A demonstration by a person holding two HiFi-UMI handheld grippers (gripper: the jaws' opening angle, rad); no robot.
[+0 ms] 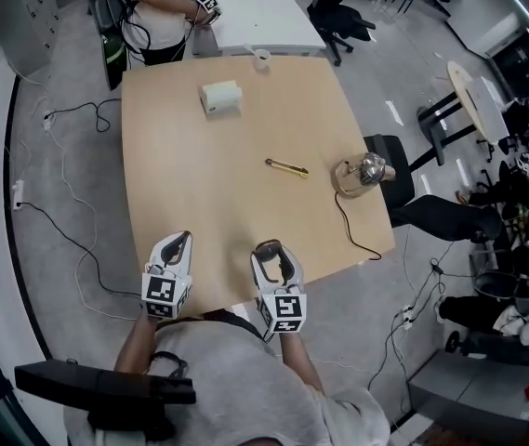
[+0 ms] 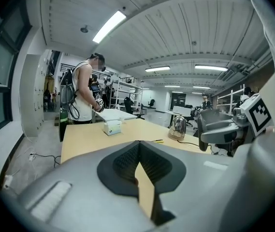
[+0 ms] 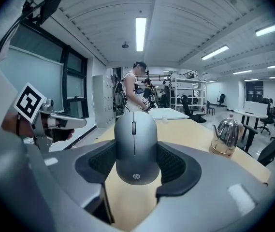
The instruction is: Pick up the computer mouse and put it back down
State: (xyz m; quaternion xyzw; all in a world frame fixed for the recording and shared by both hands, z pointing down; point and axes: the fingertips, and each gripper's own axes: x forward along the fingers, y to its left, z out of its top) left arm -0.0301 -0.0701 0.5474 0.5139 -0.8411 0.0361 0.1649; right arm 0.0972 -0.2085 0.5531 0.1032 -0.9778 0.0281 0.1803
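Note:
A grey computer mouse (image 3: 136,146) sits clamped between the black pads of my right gripper (image 3: 136,164), its scroll wheel facing up. It appears lifted a little over the near edge of the wooden table (image 1: 199,184). From the head view the mouse (image 1: 280,264) is a dark shape inside the right gripper (image 1: 270,249). My left gripper (image 1: 181,239) hovers beside it to the left, over the same table edge. Its pads (image 2: 123,161) meet in a V with nothing between them.
Farther along the table lie a white tissue box (image 1: 220,97), a yellow-and-black pen-like tool (image 1: 286,166) and a metal kettle (image 1: 362,172) with a trailing cable. A person (image 1: 157,7) stands at the far end by a white table (image 1: 255,12). Chairs (image 1: 403,189) stand to the right.

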